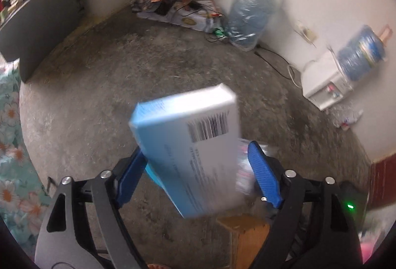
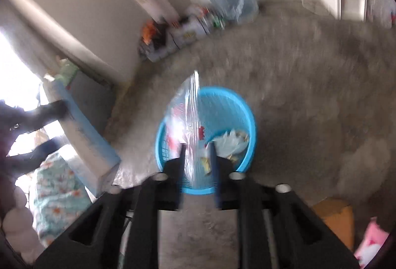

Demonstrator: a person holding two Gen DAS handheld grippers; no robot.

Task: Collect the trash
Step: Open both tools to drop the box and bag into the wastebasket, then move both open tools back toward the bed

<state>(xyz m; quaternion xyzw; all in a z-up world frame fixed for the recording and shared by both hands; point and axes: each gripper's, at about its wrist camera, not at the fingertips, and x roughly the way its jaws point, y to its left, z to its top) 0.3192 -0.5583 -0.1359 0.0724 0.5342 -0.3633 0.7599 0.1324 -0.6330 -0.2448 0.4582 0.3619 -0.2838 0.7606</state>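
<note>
The left hand-held gripper [image 1: 198, 167] grasps a blue-and-white box [image 1: 188, 145]; the right hand-held gripper [image 2: 198, 157], jaws parted, has a clear wrapper [image 2: 190, 120] between them above the blue basket [image 2: 247, 120].

Light blue and white box [image 1: 188, 145] with black barcode; bright blue basket [image 2: 243, 118] on mottled grey floor [image 1: 99, 85]; beside the basket, teal cloth [image 2: 59, 192] with white-and-orange flowers.

**Left tongs around blue-white box**

Left tongs [image 1: 198, 170] spread wide, blue-white carton [image 1: 190, 145] with barcode tilted between blue fingers [image 1: 264, 175], blurred; whether it is gripped is unclear. Concrete floor [image 1: 123, 83] below. Wrapped water jug [image 1: 250, 14] by wall, dispenser [image 1: 326, 81] on the right.
</note>
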